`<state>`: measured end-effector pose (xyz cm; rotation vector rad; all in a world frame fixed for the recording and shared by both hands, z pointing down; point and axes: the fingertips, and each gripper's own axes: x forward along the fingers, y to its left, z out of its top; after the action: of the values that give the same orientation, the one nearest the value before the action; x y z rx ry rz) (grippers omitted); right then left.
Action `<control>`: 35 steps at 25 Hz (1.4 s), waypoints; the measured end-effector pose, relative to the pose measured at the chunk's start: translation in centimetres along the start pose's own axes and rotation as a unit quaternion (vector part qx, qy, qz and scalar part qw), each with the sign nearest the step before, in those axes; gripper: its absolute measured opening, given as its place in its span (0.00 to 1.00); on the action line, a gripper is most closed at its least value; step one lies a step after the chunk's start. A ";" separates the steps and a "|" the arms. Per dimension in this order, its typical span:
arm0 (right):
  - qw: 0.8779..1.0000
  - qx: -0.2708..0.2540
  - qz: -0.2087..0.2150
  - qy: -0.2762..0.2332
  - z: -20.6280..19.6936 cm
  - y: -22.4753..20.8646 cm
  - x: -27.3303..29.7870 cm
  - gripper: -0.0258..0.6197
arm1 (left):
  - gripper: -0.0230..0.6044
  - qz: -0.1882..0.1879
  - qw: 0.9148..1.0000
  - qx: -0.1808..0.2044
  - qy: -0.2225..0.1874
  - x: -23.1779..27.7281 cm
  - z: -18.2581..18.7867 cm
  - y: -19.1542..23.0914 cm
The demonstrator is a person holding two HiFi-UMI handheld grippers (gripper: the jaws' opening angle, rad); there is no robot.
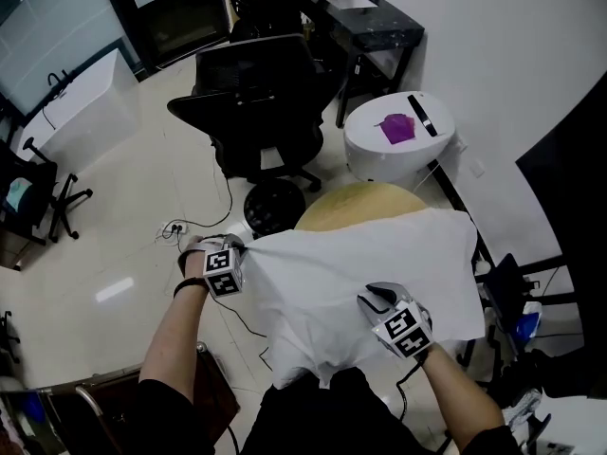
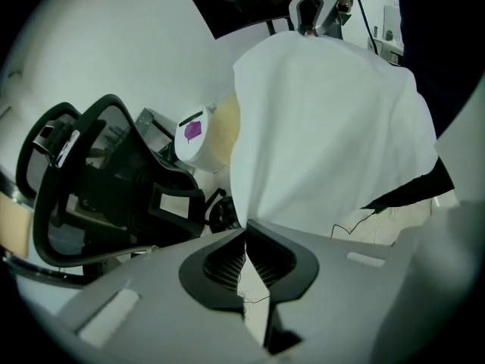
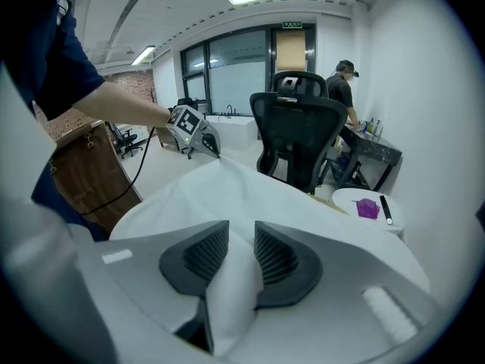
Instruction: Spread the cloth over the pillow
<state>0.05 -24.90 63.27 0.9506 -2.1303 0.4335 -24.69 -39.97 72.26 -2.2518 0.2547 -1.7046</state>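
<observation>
**A:** Your left gripper [image 1: 235, 252] is clenched on a thin corner of the white cloth [image 1: 379, 259]. Its jaws meet with only the hem nipped between them. That's a slim hold, and a sharp tug to the far side could pull the corner free.

**B:** If it does, that side drops and you'd be spreading from one hand only. The cloth lies over the near part of the tan pillow [image 1: 356, 207], and the pillow's far rim is bare. So you have a carry away from you left to do, as I judge it.

**A:** Your right gripper [image 1: 377, 299] grasps a thick, bunched fold at the cloth's near edge, its jaws standing wide round the wad. Let go like that and the bunch may stay as a ridge on top of the pillow.

**B:** Watch the balance too. The cloth reaches well out to the right, so a stronger pull from your right hand could skew it and leave the pillow's left side uncovered.

**A:** One more, far right: the round white table [image 1: 375, 154] sits just beyond the pillow with a purple object [image 1: 396, 128] on it. Throw the far edge too long and you could sweep that off.
</observation>
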 end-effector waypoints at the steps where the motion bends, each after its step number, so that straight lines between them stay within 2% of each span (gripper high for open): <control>1: 1.000 0.000 -0.001 0.003 -0.2 -0.1 0.1 0.23 | 0.04 -0.011 1.000 -0.003 0.000 0.6 0.1 -0.4; 6: 1.000 0.007 -0.002 0.013 -1.1 -0.1 0.7 0.23 | 0.04 -0.051 0.999 -0.012 0.001 3.2 1.2 -2.2; 12: 1.000 0.005 -0.015 0.003 -0.6 -0.4 0.5 0.23 | 0.09 -0.067 0.997 -0.024 0.007 4.4 1.2 -3.0; 18: 0.998 0.006 -0.039 -0.045 2.5 -1.1 -1.9 0.23 | 0.17 -0.032 0.998 -0.045 -0.013 1.6 1.2 -1.6; 21: 0.997 0.000 -0.039 -0.064 3.5 -0.8 -3.2 0.23 | 0.18 -0.009 0.998 -0.058 -0.028 -1.1 1.6 -2.2; 25: 0.997 -0.017 -0.023 -0.077 3.5 0.2 -4.6 0.23 | 0.18 0.010 0.997 -0.065 -0.040 -4.9 3.0 -5.4; 29: 0.995 -0.041 -0.001 -0.092 3.4 1.6 -5.8 0.23 | 0.18 0.018 0.997 -0.070 -0.034 -8.3 4.4 -9.6; 35: 0.989 -0.084 0.030 -0.119 3.1 4.4 -9.0 0.22 | 0.20 0.045 0.991 -0.119 -0.047 -13.2 7.9 -15.9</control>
<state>-0.75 -19.29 54.50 0.8784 -2.3737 0.1720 -21.47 -19.76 63.88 -2.4387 0.5565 -1.5891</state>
